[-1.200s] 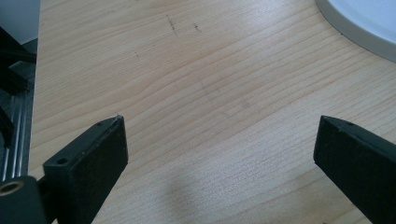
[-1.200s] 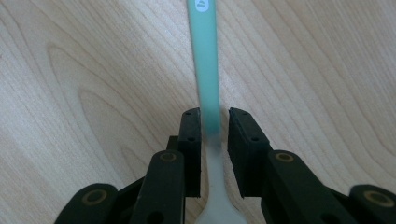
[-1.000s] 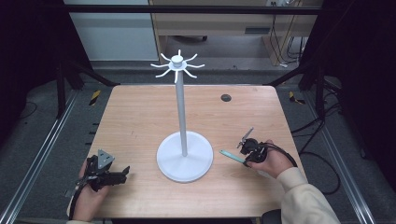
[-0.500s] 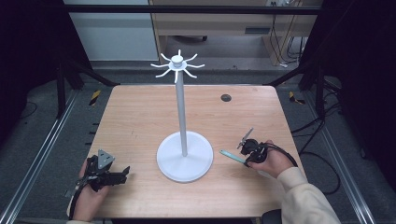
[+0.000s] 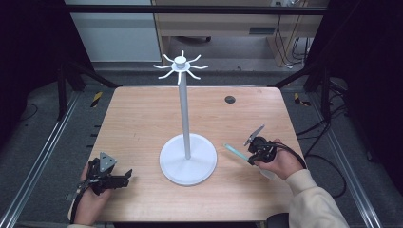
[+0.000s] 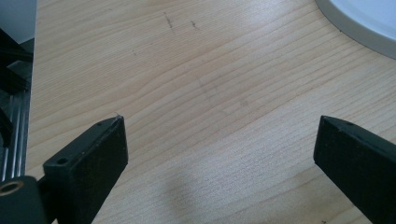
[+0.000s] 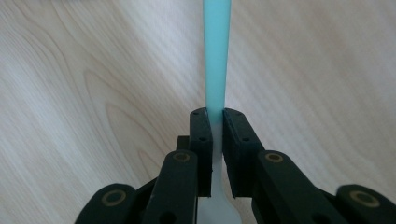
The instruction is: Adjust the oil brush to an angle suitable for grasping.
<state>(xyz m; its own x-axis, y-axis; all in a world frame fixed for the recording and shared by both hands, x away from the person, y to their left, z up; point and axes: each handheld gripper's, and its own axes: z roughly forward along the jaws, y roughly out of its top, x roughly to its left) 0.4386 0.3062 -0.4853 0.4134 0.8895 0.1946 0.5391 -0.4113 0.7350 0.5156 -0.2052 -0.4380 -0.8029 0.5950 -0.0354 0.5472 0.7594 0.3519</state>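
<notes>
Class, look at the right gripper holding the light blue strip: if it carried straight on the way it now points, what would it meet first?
Probably the white stand's round base. The right gripper, shut on the light blue strip, points leftward towards it across bare table. The strip's tip would arrive first, though height above the wood is unclear.

Cream sleeve (image 5: 313, 202); black grippers, brass-ringed screws, grey three-cornered plates, trailing black cables.

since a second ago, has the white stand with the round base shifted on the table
No. The white stand with the round base sits at the same spot on the wooden table, its base equally far from the dark hole.
</notes>
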